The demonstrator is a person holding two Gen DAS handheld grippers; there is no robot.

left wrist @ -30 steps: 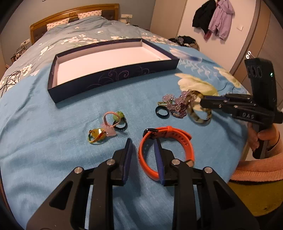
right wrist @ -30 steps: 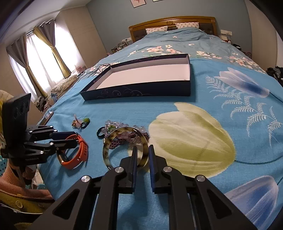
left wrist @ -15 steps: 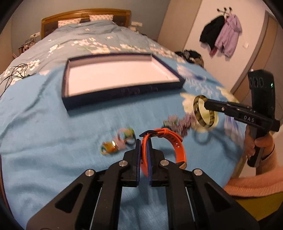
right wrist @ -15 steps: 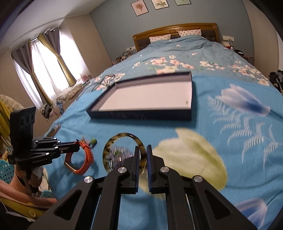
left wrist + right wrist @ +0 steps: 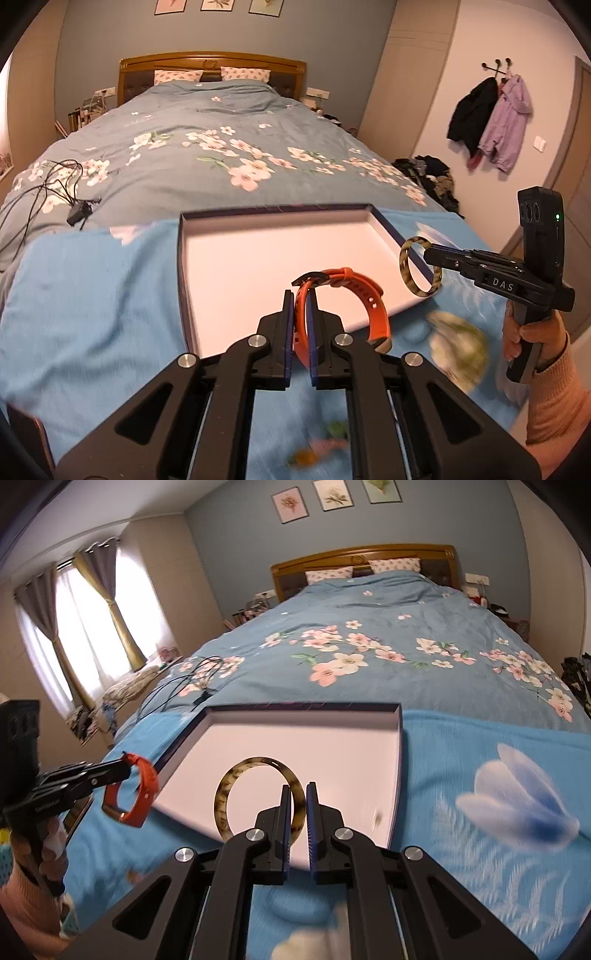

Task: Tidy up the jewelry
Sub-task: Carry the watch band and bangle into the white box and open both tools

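Observation:
My left gripper [image 5: 302, 295] is shut on an orange watch band [image 5: 364, 295] and holds it in the air over the near edge of the dark blue box [image 5: 180, 258] with its white inside. My right gripper [image 5: 296, 792] is shut on a tortoiseshell bangle [image 5: 229, 786], held upright above the box's [image 5: 399, 738] near edge. Each gripper shows in the other's view: the right one with the bangle [image 5: 419, 267], the left one with the orange band [image 5: 138, 794]. Blurred small rings [image 5: 321, 443] lie on the blue cloth below my left gripper.
The box lies on a light blue flowered cloth [image 5: 92, 295] spread over the foot of a bed. Black cables [image 5: 55, 184] lie on the quilt at far left. Coats [image 5: 491, 122] hang on the right wall. Clothes [image 5: 432, 177] are piled beside the bed.
My left gripper closed on the orange band and lifted it toward the box. My right gripper lifted the bangle off the cloth and carried it forward to the box edge.

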